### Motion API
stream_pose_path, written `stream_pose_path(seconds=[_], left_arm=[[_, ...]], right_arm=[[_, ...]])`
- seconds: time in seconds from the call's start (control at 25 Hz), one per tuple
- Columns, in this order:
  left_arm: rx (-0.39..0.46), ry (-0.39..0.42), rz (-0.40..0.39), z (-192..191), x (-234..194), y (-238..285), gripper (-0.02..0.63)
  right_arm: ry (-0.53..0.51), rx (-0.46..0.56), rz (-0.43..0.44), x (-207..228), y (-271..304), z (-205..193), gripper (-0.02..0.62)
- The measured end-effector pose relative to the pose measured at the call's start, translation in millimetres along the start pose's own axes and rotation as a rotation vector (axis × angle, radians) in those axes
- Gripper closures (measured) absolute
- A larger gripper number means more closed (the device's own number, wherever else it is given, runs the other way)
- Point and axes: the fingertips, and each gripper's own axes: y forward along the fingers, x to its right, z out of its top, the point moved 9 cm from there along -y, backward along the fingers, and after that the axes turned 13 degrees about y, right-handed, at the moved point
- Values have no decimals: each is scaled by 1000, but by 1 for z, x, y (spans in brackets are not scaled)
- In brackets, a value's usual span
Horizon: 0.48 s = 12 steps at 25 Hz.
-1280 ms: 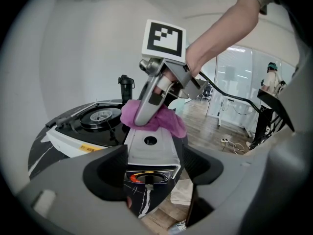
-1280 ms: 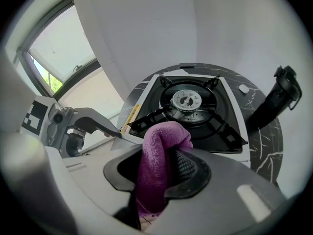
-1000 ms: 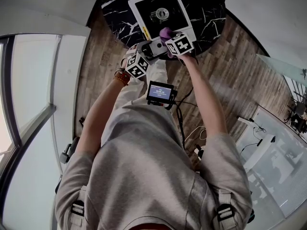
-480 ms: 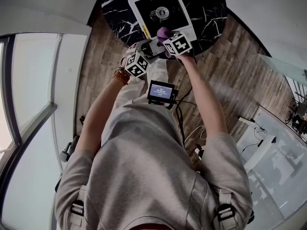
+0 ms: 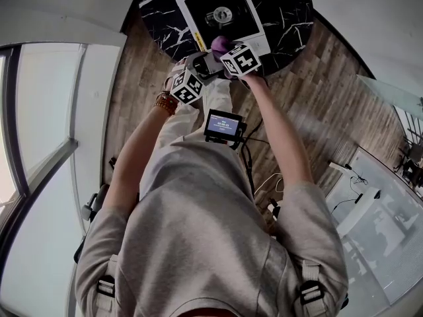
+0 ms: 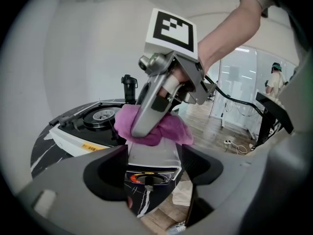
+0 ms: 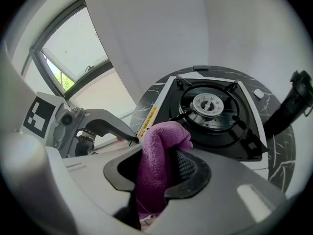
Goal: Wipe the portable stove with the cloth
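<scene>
The portable stove (image 5: 198, 25), white with a black top and round burner (image 7: 209, 103), sits on a round black marble table (image 5: 291, 12). My right gripper (image 5: 225, 50) is shut on a purple cloth (image 7: 159, 165), which is bunched between its jaws. The cloth (image 6: 156, 129) rests on the stove's white near end, beside the burner well. My left gripper (image 6: 154, 168) is low at the stove's front corner. Its jaws stand apart, and between them show the white panel and the control knob (image 6: 146, 178). In the right gripper view the left gripper (image 7: 93, 126) is just to the left.
A black bottle-like object (image 7: 293, 102) stands on the table behind the stove. A small screen device (image 5: 221, 125) hangs at the person's chest. Wood floor with cables (image 5: 264, 183) lies below, with a window (image 5: 39, 144) to the left.
Both grippers and the cloth have shifted slightly forward and left, further onto the stove's near end. The stove has not moved.
</scene>
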Motion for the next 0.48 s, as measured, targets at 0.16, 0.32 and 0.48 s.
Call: stream_pose_path(seconds=[0.16,0.32,0.48], left_arm=[[-5,-4,2,0,0,-1,281],[-10,-7,18,0,0,-1,288],[-18,-10,23,1,1,0,290]], right_arm=[[-4,-1,13,-5,2,-1,456],[-8,11,37,-7,3,-1,457],[-16,12,60,-9,3,-3,457]])
